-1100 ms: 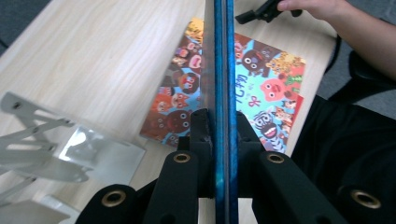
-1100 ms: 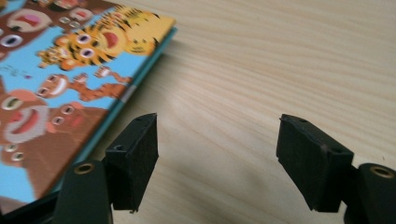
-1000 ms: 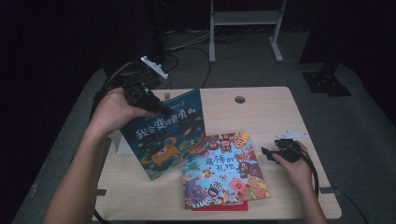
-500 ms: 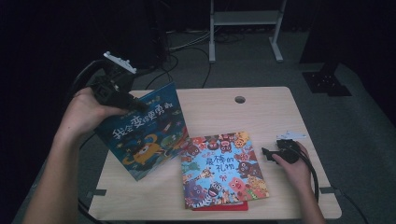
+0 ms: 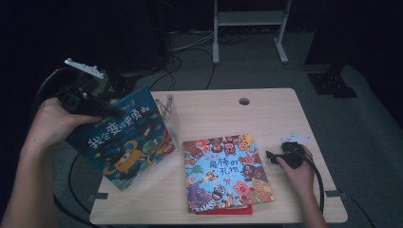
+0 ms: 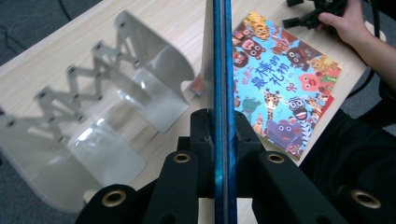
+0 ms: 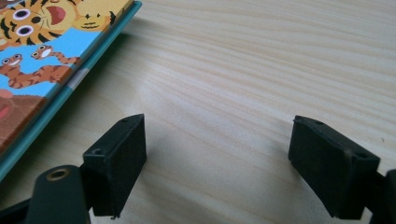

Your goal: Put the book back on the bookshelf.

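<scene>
Table (image 5: 204, 102): pale wood top, carrying the rack and the flat books.
Dark blue book (image 5: 124, 137): lifted and tilted over the table's left end, its lower corner at or just above the wood; hard to tell which from the high view.
Animal-cover book (image 5: 223, 173): lies flat mid-table on a red book (image 5: 223, 210).
Expanding rack (image 6: 107, 107): clear plates on a scissor frame, just beside the raised book.
Left gripper (image 5: 102, 108): clamped on the dark blue book's upper edge; the left gripper view looks straight down its spine.
Right gripper (image 7: 217, 168): jaws have just been opening, nothing between them, low over bare wood beside the flat book's corner.
Step in hand, likely: stand the book in the rack; keep it upright, line its lower edge with a gap between plates, and hold the grip until the plates support it.
</scene>
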Available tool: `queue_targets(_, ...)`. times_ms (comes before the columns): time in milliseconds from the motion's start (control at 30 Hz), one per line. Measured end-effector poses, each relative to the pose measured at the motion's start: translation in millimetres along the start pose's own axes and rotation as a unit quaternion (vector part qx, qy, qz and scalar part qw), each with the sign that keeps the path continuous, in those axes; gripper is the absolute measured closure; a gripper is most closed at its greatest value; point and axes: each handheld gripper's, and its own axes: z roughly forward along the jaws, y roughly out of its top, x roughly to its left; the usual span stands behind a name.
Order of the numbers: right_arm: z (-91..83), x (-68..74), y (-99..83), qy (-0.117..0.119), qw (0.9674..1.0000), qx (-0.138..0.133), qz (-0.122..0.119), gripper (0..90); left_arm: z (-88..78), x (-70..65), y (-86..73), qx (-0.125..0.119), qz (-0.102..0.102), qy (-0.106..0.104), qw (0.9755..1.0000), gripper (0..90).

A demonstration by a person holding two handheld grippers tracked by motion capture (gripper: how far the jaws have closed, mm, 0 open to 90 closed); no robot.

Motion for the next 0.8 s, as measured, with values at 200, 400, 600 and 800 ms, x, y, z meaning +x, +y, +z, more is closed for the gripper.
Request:
queue_targets(200, 0.4, -0.5, 0.4, -0.001, 1.0, 0.0, 0.001, 18.4, -13.8, 11.0, -18.4, -0.008, -0.026, 0.013, 0.9995, 81.9)
queue_targets(400, 0.4, -0.5, 0.4, -0.001, 1.0, 0.0, 0.001, 18.4, -30.6, 31.1, -49.0, -0.017, -0.071, 0.04, 0.9966, 81.9)
queue_targets(600, 0.4, -0.7, 0.4, -0.002, 1.0, 0.0, 0.002, 18.4, -34.8, 46.3, -61.8, -0.014, -0.106, 0.065, 0.9921, 82.0)
queue_targets(800, 0.4, -0.8, 0.4, -0.002, 1.0, 0.0, 0.003, 18.4, -31.0, 63.3, -64.3, 0.001, -0.133, 0.087, 0.9873, 82.0)
